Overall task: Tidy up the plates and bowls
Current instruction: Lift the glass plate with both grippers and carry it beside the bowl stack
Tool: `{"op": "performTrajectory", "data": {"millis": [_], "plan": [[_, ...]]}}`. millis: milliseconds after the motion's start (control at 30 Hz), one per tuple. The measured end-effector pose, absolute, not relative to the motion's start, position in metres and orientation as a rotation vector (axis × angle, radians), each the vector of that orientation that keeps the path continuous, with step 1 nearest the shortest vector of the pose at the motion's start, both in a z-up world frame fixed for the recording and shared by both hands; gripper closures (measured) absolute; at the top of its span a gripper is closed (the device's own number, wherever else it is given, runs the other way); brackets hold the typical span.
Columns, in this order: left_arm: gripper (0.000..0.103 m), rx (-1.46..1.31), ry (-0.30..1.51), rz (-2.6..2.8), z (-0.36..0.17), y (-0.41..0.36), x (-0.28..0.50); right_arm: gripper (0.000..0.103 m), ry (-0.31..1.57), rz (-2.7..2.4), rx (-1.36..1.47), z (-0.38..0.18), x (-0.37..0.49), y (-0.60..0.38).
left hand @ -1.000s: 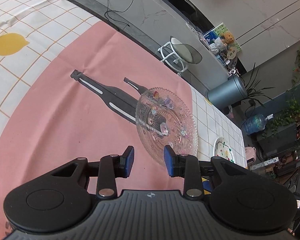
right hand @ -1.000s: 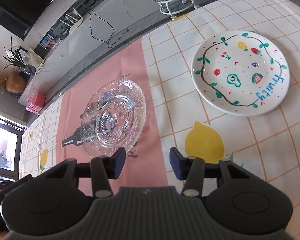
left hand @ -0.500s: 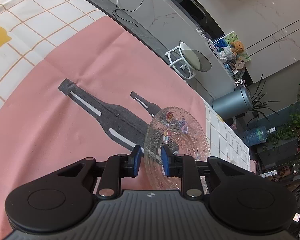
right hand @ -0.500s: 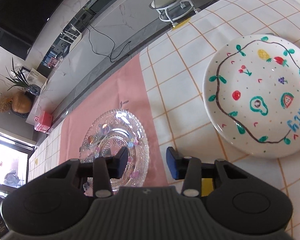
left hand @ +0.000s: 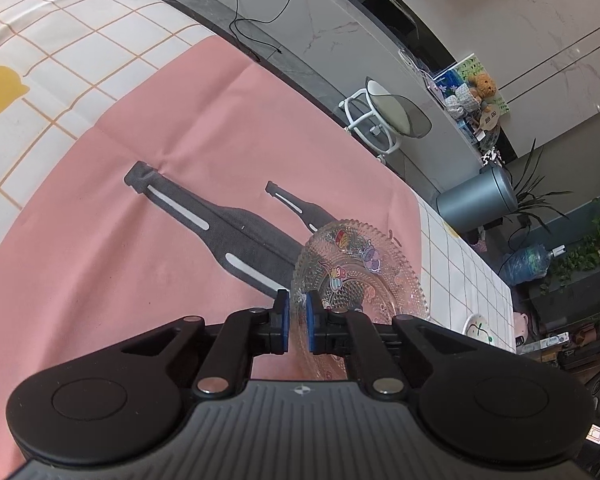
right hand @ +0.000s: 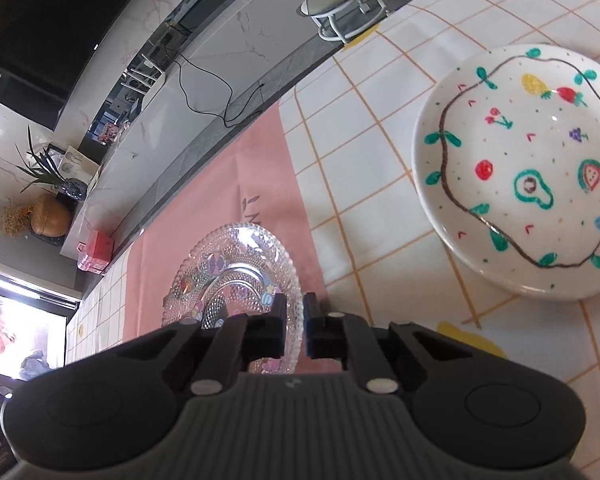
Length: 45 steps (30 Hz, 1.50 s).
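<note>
Glass plate [left hand: 364, 272] sits on the pink cloth [left hand: 180, 128] over a checked tablecloth [right hand: 364, 128]; left gripper [left hand: 297, 312] and right gripper [right hand: 295, 316] have just clamped its rim. Only the right view shows the fruit plate [right hand: 528, 168] whole, upper right.

Left hand-held gripper [left hand: 297, 306] clamped on glass plate [left hand: 360, 264] rim, pink placemat [left hand: 120, 248] beneath

The white plate [right hand: 528, 168] carries blue handwritten lettering at its right edge, cut off by the frame; only the start, roughly "Fru", can be made out. The pink cloth [right hand: 256, 184] on the desk bears small dark printed letters near the glass plate [right hand: 236, 276], too small and skewed to read.
</note>
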State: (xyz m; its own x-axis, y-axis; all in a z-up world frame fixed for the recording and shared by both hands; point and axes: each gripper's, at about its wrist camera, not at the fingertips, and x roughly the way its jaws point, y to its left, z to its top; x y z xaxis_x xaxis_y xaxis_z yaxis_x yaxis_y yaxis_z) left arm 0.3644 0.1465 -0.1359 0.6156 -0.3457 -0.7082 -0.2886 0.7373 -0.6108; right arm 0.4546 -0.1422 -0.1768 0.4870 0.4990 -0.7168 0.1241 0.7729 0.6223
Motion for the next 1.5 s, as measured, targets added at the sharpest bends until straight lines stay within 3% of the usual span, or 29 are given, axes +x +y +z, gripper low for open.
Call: {"op": "performTrajectory", "data": {"millis": [367,833,1233,1500], "plan": [[0.095,-0.806,0.899,-0.033,-0.109,0.151,0.328,0.097,1.107,0.275,0.721,-0.154,0.421,-0.146],[0.095,-0.813,0.809,-0.074,-0.037,0.126,0.259,0.097,1.036,0.329,0.817,-0.097,0.336,-0.180],[0.094,-0.707,0.797,-0.224,-0.012,0.039,0.194,0.097,0.917,0.293,0.906,-0.071,0.231,-0.270],[0.094,-0.617,0.880,-0.330,-0.035,-0.034,0.172,0.097,0.874,0.171,0.950,-0.088,0.163,-0.345]]}}
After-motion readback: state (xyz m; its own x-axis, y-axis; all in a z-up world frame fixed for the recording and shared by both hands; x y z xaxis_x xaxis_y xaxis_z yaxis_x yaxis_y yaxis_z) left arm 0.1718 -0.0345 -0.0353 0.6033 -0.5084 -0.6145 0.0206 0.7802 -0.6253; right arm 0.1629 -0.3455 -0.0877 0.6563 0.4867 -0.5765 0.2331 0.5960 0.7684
